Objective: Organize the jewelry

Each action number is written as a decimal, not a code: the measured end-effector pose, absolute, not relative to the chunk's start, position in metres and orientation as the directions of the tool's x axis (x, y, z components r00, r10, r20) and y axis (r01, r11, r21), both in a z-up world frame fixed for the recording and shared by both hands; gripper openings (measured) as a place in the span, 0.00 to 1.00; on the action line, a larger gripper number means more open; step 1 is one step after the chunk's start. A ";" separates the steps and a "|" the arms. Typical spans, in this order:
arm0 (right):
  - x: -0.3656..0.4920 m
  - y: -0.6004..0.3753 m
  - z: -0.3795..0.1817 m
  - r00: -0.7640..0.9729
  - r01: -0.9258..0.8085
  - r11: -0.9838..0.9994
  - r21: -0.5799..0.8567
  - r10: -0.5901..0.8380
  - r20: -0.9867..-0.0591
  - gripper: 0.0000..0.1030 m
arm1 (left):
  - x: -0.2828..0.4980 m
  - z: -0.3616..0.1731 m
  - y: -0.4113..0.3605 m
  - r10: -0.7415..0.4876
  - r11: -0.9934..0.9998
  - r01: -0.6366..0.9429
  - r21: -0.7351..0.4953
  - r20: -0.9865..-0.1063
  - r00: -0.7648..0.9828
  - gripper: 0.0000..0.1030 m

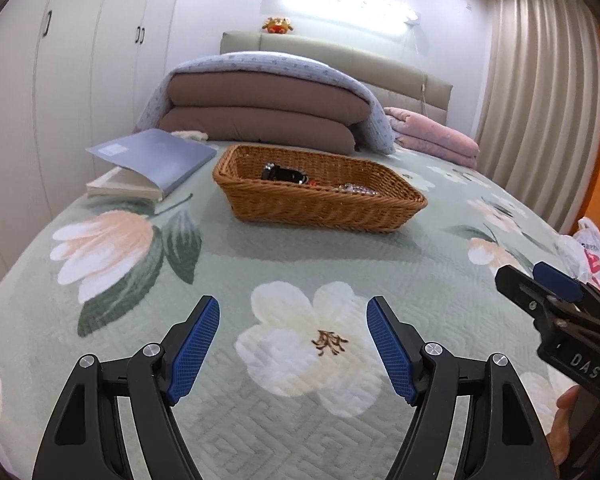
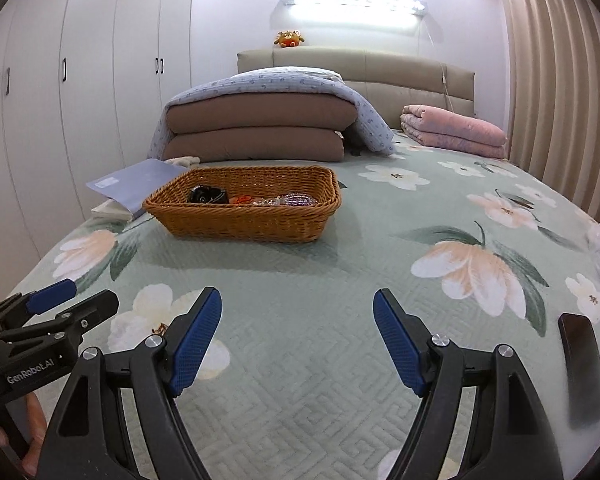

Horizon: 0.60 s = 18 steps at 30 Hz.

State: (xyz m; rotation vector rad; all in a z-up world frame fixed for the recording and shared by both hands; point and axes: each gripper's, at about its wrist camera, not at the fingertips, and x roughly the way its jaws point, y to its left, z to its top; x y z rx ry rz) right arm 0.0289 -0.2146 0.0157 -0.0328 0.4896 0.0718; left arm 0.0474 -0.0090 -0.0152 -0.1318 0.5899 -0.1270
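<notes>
A brown wicker basket [image 1: 316,204] sits on the flowered bedspread, ahead of both grippers; it also shows in the right wrist view [image 2: 244,222]. Inside it lie a black watch [image 1: 283,174] [image 2: 206,195], an orange piece [image 2: 242,200] and beaded bracelets [image 1: 358,189] [image 2: 296,201]. My left gripper [image 1: 293,316] is open and empty, low over a white flower, well short of the basket. My right gripper [image 2: 297,308] is open and empty over the bedspread. Each gripper shows at the edge of the other's view, the right [image 1: 540,280] and the left [image 2: 74,296].
A grey-blue book [image 1: 152,160] lies left of the basket. Folded brown quilts [image 1: 268,116] and a pink blanket [image 2: 452,130] are stacked near the headboard. A dark flat object [image 2: 580,364] lies at my right. A white plastic bag [image 1: 592,256] sits at the bed's right edge.
</notes>
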 end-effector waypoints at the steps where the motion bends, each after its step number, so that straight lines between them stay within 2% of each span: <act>1: 0.028 -0.214 0.016 0.881 -0.078 0.997 -0.016 0.061 -0.468 0.78 | 0.048 -0.015 -0.009 -0.176 0.981 0.098 -0.169 -0.544 0.820 0.75; 7: 0.029 -0.215 0.014 0.879 -0.075 0.997 -0.020 0.057 -0.473 0.78 | 0.046 -0.014 -0.012 -0.159 0.985 0.097 -0.142 -0.533 0.831 0.75; 18: 0.032 -0.217 0.011 0.870 -0.073 0.997 -0.014 0.057 -0.489 0.78 | 0.049 -0.018 -0.005 -0.165 0.982 0.084 -0.172 -0.544 0.822 0.75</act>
